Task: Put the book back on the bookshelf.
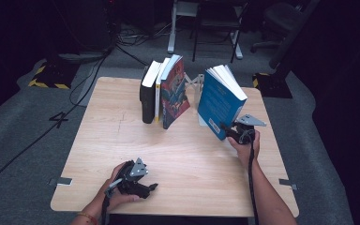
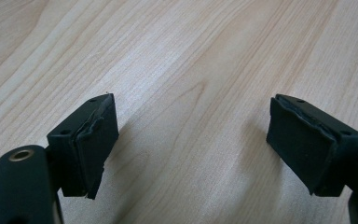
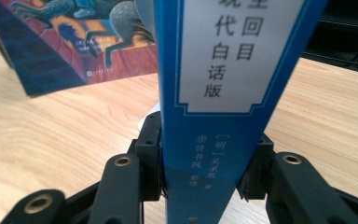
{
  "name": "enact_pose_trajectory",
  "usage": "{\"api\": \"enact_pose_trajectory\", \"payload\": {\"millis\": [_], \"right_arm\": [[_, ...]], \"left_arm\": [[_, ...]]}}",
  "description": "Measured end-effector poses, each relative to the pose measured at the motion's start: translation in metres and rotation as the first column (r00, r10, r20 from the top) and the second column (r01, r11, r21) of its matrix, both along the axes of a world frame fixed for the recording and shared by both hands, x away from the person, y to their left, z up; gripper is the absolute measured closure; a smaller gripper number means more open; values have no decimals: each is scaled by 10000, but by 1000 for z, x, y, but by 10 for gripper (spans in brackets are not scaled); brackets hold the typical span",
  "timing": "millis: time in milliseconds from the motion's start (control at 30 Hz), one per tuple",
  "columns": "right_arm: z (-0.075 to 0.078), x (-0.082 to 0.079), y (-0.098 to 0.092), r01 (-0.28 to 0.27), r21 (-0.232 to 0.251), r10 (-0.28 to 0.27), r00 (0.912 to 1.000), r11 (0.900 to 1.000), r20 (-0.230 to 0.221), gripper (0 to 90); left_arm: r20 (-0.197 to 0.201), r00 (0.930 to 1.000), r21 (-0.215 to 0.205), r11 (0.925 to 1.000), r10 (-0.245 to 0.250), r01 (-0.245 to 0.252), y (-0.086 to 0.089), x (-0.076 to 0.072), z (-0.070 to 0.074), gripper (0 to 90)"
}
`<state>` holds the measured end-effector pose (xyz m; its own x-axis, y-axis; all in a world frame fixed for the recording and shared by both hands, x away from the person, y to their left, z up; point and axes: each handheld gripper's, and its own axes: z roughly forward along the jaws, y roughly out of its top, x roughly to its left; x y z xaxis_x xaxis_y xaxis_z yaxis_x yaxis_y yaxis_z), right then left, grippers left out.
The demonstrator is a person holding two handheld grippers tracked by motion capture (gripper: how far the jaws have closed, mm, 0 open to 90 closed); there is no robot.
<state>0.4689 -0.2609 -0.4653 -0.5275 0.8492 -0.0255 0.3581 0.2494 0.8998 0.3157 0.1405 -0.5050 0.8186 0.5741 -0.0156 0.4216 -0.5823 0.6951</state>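
- Pale wood-grain laminate forms the table, a rectangular top with rounded corners and fine lengthwise streaks seen close in the left gripper view.
- Blue book: thick paperback, glossy cover, cream page block fanned at the top; it stands on the right half of the table, tilted, its lower corner toward the person. In the right gripper view its spine rises upright, bearing a white label panel with printed characters.
- Right gripper: matte black, hinged links with brass-coloured rivets, grey three-cornered plate on top. Its jaws are clamped against both sides of the blue book at the spine, pads pressing the covers.
- Left gripper: same black build, held low at the near left of the table, well apart from the books. Its fingers are blocky, faced with worn, slightly peeling rubber pads; they stand wide apart over bare wood with nothing between them.
- Row of three books: upright at the table's far middle, a black one, a thin white and yellow one, and one with an illustrated red and blue cover leaning at the right end.
- White folding bookend: thin metal, between the row and the blue book.
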Motion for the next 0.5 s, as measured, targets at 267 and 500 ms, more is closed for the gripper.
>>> {"api": "enact_pose_trajectory", "payload": {"millis": [267, 500], "right_arm": [[1, 6, 25, 698, -35, -698, 9976, 9976, -4, 611], [3, 14, 41, 1250, -48, -1251, 9921, 9921, -128, 613]], "left_arm": [[-2, 10000, -3, 10000, 0, 0, 0, 0, 0, 165], [0, 10000, -5, 10000, 1, -1, 0, 0, 0, 165]]}}
